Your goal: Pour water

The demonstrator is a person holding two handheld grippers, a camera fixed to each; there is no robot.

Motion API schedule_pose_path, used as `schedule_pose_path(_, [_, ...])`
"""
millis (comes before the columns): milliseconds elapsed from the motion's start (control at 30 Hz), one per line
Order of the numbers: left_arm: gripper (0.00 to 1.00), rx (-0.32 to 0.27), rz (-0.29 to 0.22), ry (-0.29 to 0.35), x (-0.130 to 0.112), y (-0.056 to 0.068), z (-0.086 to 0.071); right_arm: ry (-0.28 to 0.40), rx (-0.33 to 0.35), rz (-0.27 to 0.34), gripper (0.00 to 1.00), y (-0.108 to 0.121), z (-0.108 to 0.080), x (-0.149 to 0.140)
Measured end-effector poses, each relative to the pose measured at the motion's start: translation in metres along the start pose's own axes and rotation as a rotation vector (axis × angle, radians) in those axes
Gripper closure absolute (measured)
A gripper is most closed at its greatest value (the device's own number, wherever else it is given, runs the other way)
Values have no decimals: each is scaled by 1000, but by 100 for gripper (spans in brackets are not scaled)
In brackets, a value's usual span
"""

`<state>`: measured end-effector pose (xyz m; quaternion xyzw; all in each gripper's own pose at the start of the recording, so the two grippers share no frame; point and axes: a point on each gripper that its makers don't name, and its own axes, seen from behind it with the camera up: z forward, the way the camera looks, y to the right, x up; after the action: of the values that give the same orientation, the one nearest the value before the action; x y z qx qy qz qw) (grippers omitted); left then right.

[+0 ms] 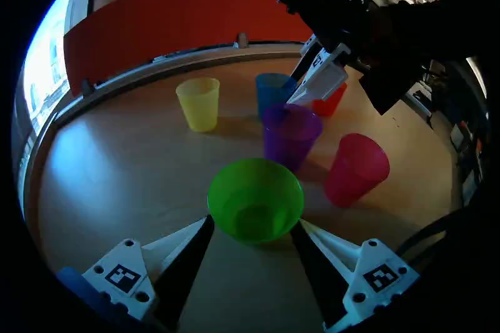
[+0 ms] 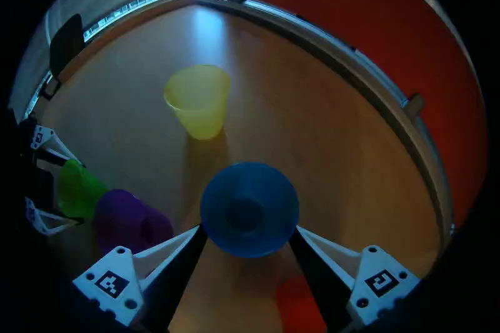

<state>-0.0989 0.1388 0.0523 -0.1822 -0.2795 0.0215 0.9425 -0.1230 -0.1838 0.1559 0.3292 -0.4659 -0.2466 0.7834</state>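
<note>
A green cup [image 1: 255, 208] sits between the fingers of my left gripper [image 1: 252, 223], and both fingers press on its sides. Farther back, the right gripper [image 1: 312, 80] holds a blue cup [image 1: 272, 90]. In the right gripper view, that blue cup [image 2: 249, 208] is seen from above, clamped between the fingers of my right gripper [image 2: 247, 230]. At the left edge of the same view, the left gripper [image 2: 55, 183] holds the green cup [image 2: 78, 190]. I cannot tell whether either cup has water in it.
On the wooden table [image 1: 125, 164] stand a yellow cup [image 1: 199, 103], a purple cup [image 1: 290, 135], a pink cup [image 1: 356, 169] and a red cup [image 1: 329, 100]. A red partition [image 1: 181, 17] runs behind the table's far edge.
</note>
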Motion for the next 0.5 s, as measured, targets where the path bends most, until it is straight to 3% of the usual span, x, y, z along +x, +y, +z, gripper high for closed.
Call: schedule_pose_path(500, [12,26,2,-12,-11,-2,-20,20,4,-15,2,-3,-22,-8])
